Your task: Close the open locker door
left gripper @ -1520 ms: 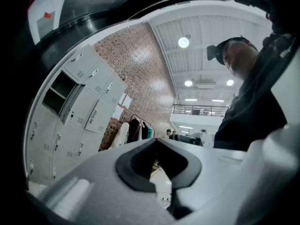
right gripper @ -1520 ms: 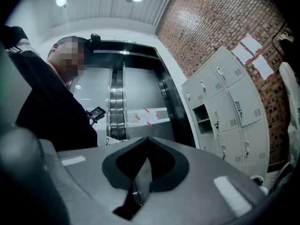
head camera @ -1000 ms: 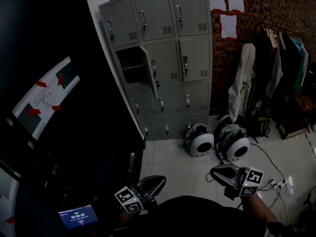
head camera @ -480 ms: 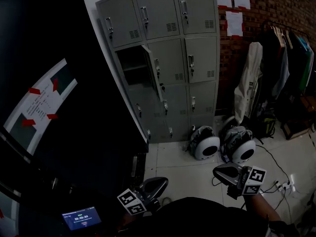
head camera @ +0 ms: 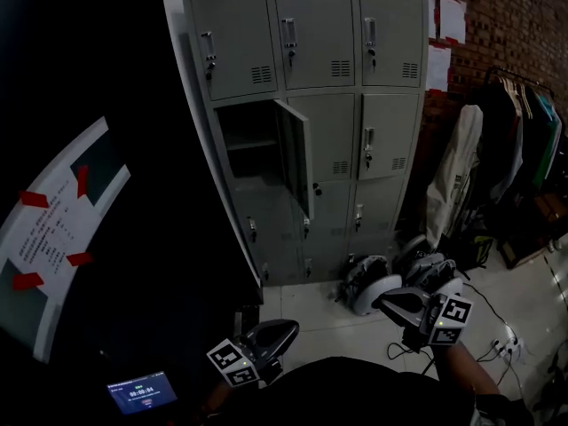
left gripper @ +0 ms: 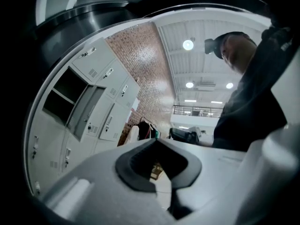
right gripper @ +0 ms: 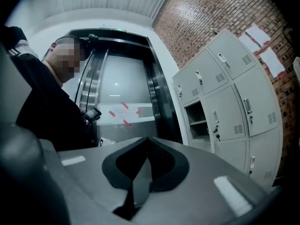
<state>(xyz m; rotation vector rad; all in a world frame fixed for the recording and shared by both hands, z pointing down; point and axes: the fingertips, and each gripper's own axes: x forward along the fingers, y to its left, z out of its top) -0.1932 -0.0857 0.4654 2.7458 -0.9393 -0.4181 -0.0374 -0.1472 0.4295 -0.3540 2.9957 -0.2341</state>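
A grey bank of lockers (head camera: 328,34) stands against the brick wall ahead. One middle-row door (head camera: 298,156) in the left column hangs open, swung out to the right, and the dark compartment (head camera: 248,140) behind it shows a shelf. My left gripper (head camera: 282,330) is low at the bottom centre, shut and holding nothing. To its right my right gripper (head camera: 390,298) is also low, shut and holding nothing. Both are far from the lockers. In the left gripper view the open door (left gripper: 86,110) shows at the left. In the right gripper view the open compartment (right gripper: 196,118) shows at the right.
Two round white helmets (head camera: 366,289) lie on the floor at the foot of the lockers. A rack of hanging clothes (head camera: 506,149) stands at the right. A dark wall with a taped paper (head camera: 49,247) fills the left. Cables and a power strip (head camera: 510,335) lie on the tiles.
The head view has moved nearer and swung so the lockers look larger and more central. Both grippers stay low and shut. The locker door stands open as before.
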